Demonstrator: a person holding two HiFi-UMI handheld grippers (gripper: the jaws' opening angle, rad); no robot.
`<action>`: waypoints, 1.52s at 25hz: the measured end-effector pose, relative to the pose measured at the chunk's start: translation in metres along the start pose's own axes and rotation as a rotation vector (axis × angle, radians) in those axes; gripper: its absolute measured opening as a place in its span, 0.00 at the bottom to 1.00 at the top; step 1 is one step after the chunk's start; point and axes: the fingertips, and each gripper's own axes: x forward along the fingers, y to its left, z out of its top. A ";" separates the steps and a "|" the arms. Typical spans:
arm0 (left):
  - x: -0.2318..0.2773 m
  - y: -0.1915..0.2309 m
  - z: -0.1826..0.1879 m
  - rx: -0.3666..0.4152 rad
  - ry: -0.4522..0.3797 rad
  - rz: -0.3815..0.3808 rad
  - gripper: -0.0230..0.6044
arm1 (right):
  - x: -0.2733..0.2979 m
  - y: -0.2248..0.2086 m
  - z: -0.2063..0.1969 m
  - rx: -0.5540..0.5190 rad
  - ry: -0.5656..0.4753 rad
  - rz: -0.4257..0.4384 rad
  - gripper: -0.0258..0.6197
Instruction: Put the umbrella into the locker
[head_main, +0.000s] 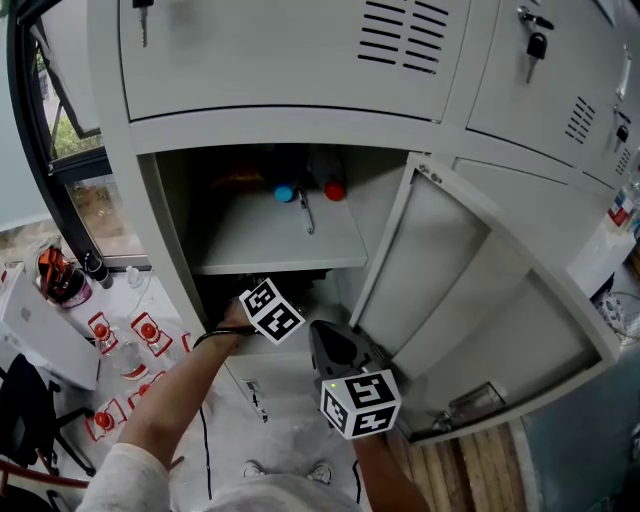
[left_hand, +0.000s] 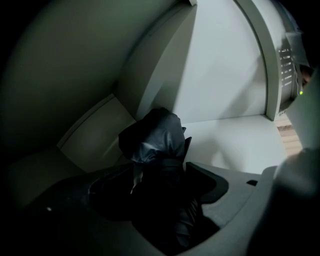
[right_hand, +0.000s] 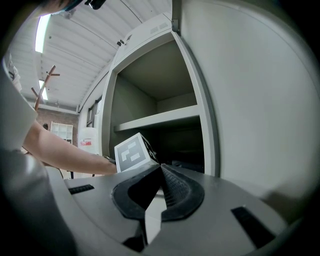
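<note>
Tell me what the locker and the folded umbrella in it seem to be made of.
Locker: likely painted sheet metal, pale grey and smooth; thin folded edges on the door, punched vent slots and keyed locks suggest it. Umbrella: dark woven fabric, perhaps nylon or polyester, faintly glossy; it bunches in soft creases. Its frame is hidden.

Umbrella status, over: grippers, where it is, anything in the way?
Left gripper open, umbrella between its jaws, unclamped. Right gripper shut, empty, outside. Umbrella in lower compartment of the locker. Door wide open, nothing blocking.
</note>
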 end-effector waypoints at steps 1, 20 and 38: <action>0.000 0.000 0.000 0.001 -0.001 0.001 0.54 | 0.000 0.000 0.000 0.000 -0.001 0.000 0.04; -0.019 0.001 0.019 -0.094 -0.076 0.012 0.53 | -0.002 -0.006 0.010 0.015 -0.034 -0.011 0.04; -0.054 -0.007 0.035 -0.195 -0.221 -0.024 0.46 | -0.003 0.002 0.014 0.015 -0.041 -0.007 0.04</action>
